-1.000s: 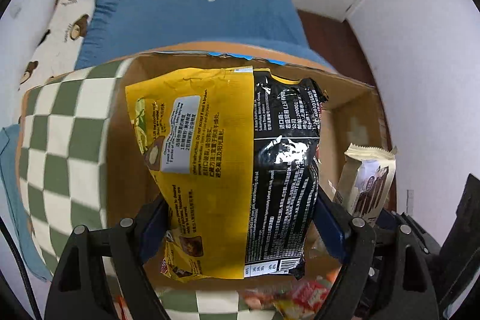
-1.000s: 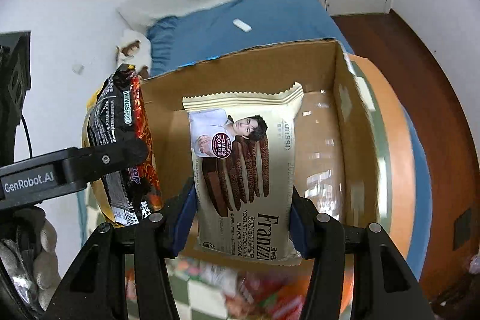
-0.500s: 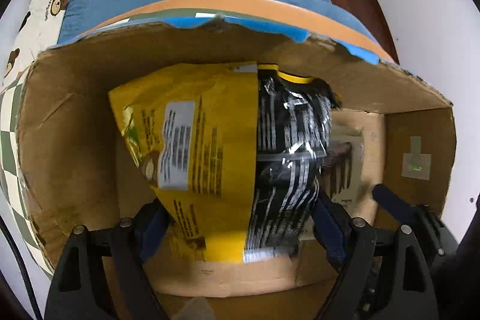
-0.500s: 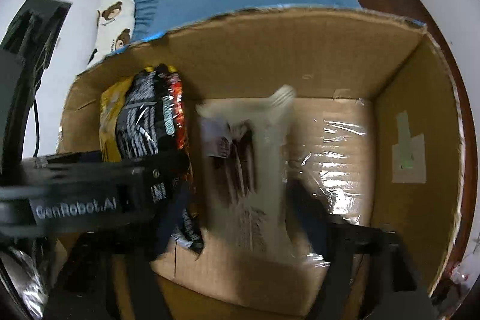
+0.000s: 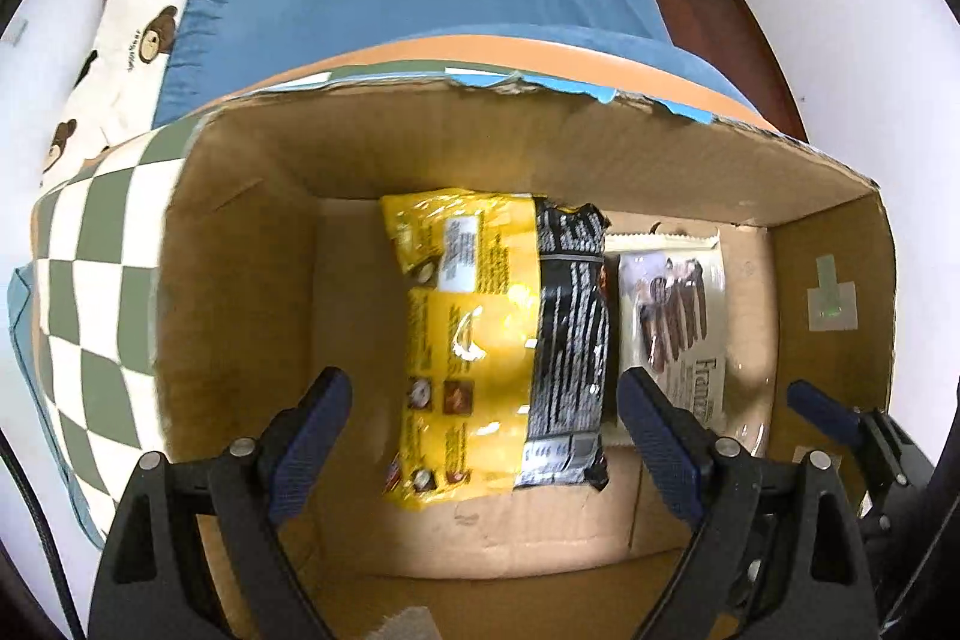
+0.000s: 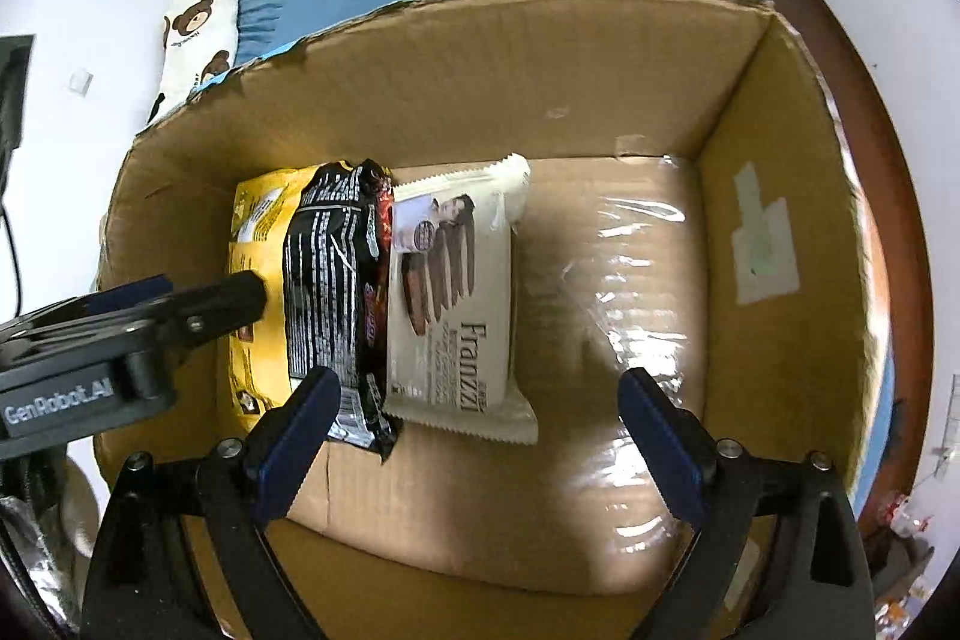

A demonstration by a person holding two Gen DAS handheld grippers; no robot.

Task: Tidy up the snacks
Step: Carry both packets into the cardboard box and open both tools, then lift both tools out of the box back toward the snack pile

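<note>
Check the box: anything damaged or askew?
Minor only. The cardboard box's top rim is torn and ragged, with scraps of blue tape along the far edge. The yellow-and-black bag and cream cookie pack lie flat side by side on the box floor. Nothing spilled.

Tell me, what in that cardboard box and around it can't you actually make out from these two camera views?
- Black snack bag: its front is turned sideways in both views; the small print is too small to read.
- Yellow snack bag: the right wrist view has it mostly hidden behind the black bag and the left gripper.
- Box floor under the cookie pack: covered.
- Near wall of the cardboard box: hidden behind the right gripper, whose jaws are opening, nothing between the pads.
</note>
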